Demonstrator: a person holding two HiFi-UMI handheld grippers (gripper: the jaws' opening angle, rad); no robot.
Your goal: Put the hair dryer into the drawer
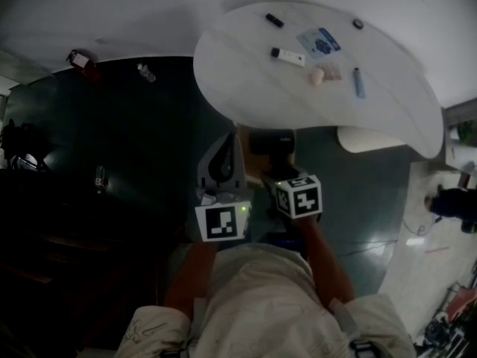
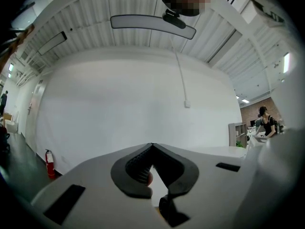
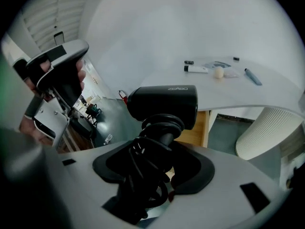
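The black plastic hair dryer sits right in the right gripper. Its handle, w/ black cord coiled round it, runs down btwn the two jaws, and its barrel sticks out just past the jaw tips, lying crosswise to them. The jaws are only part open and clamp the cord-wrapped handle from both sides. Well beyond the tips, to their right, is a white curved tabletop w/ a white tube and a blue pen on it. The left gripper has its jaws closed, tips touching, w/ nothing btwn them. It points up at a plain white wall, and the dryer isn't in its view. In the head view the two grippers are side by side, dryer ahead of the right one.
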